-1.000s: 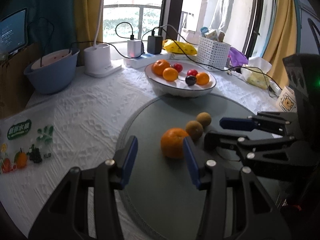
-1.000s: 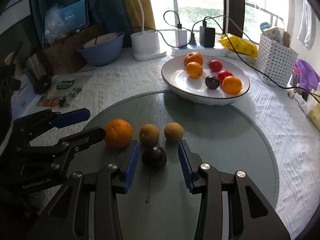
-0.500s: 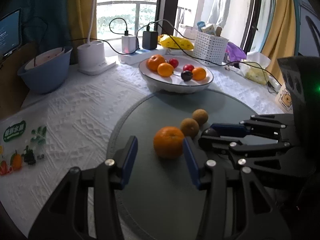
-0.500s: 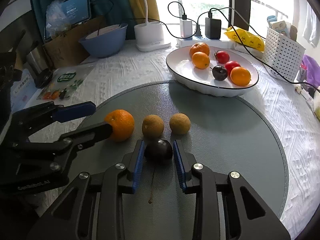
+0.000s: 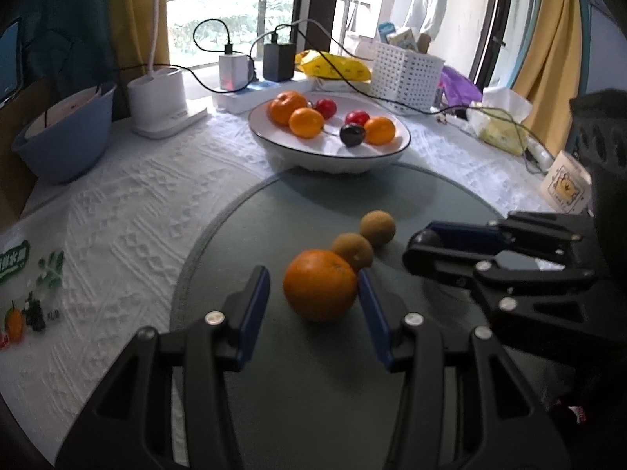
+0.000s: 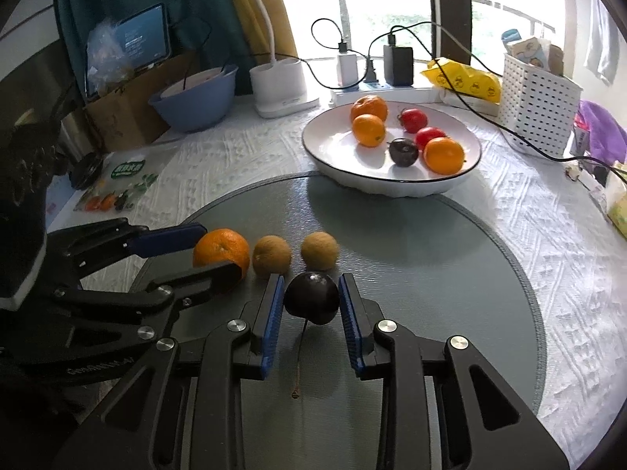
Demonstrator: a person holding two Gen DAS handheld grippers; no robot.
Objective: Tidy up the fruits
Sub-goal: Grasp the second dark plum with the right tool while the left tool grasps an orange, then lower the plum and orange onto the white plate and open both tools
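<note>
The R gripper (image 6: 311, 301) pinches the dark plum (image 6: 312, 297), stem pointing to 6 o'clock. The L gripper (image 5: 313, 297) is spread round the orange (image 5: 319, 284). Both sit on a grey round mat (image 6: 431, 258), w/ white cloth (image 6: 548, 211) under it by a window.

I'm working in a lived-in home: a table (image 6: 529, 235) under a white tablecloth by a balcony window (image 6: 372, 11) with yellow curtains (image 5: 548, 39), chargers on a power strip (image 6: 392, 92), a white storage basket (image 6: 537, 98), and a fruit bowl (image 6: 333, 152).
</note>
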